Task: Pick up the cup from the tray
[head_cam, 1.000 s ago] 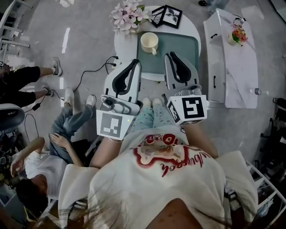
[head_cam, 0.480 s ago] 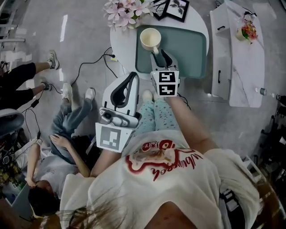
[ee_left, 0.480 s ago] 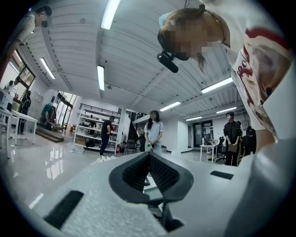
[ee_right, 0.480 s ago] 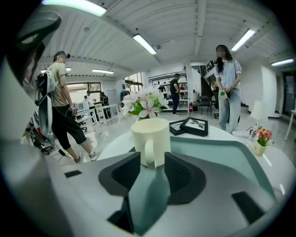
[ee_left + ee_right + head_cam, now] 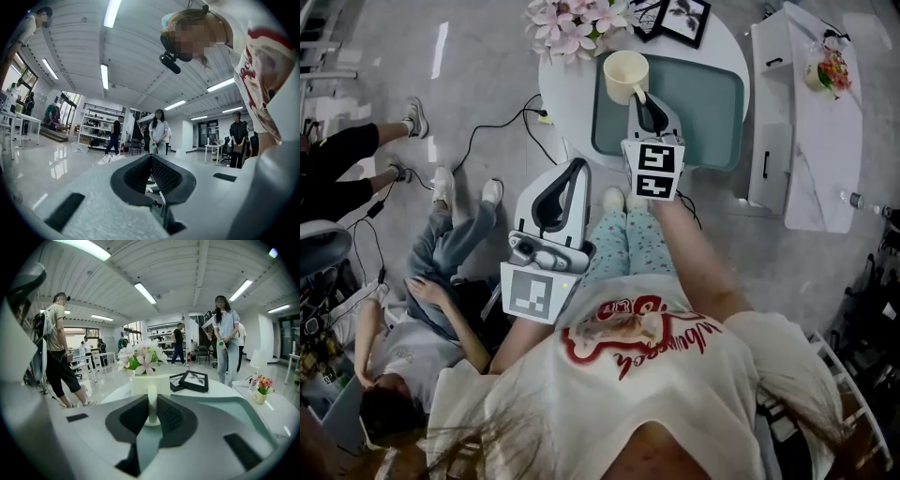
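- Cup, cream, stands upright in the far left corner of the teal tray, with its handle facing the wearer.
- Tray lies on a round white desk. Pink-white flowers and two black picture frames sit on the desk beyond the tray.
- Right tool reaches over the tray's near edge and tilts slightly down, tips at the cup's handle.
- In the right gripper view, the right tool has the handle standing upright between both pads. The jaws have just been closing and are now narrow, and the pads look pressed on the handle from each side.
- Cup base is on the tray.
- Left tool is held level off the desk's near left side, above the floor and well apart from the tray.
- In the left gripper view, the left tool has its jaws together with nothing between them, pointing out into the room.
- A person sits on the floor at the left.
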A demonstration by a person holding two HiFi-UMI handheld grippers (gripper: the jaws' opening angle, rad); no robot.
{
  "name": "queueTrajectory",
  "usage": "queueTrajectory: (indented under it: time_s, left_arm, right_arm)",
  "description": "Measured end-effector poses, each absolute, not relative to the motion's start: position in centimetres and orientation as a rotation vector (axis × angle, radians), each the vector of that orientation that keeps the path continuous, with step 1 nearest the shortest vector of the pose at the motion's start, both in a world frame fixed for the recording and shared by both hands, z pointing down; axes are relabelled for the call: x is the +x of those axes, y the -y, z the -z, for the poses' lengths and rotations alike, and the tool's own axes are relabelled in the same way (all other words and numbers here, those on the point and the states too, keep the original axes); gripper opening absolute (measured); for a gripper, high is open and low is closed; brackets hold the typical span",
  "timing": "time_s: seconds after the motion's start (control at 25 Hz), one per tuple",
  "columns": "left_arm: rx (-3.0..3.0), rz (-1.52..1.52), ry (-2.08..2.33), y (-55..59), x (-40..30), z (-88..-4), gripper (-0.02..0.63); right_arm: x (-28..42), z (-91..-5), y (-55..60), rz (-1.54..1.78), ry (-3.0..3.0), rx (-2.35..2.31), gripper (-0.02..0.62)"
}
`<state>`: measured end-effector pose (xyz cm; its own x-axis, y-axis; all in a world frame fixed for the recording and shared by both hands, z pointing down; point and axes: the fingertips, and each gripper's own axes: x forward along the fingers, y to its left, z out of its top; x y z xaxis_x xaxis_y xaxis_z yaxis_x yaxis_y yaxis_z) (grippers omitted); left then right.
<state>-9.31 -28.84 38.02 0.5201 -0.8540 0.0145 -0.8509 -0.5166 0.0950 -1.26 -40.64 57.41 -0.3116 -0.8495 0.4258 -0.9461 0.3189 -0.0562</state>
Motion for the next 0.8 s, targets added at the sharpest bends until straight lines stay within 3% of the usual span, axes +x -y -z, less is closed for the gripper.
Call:
queueTrajectory:
  time_s: [0.28, 0.8]
  left_arm:
    - [2.709, 0.114, 1.491, 29.4, -8.7, -35.6, 0.012]
    - [2.855, 0.244, 1.485, 30.0, -6.5, -28.7, 0.012]
  right_arm:
    - [-0.1, -50.0, 40.3, -0.456, 2.378, 1.735, 0.057]
    - [3.2, -29.3, 36.6, -0.138, 2.676, 1.948, 0.054]
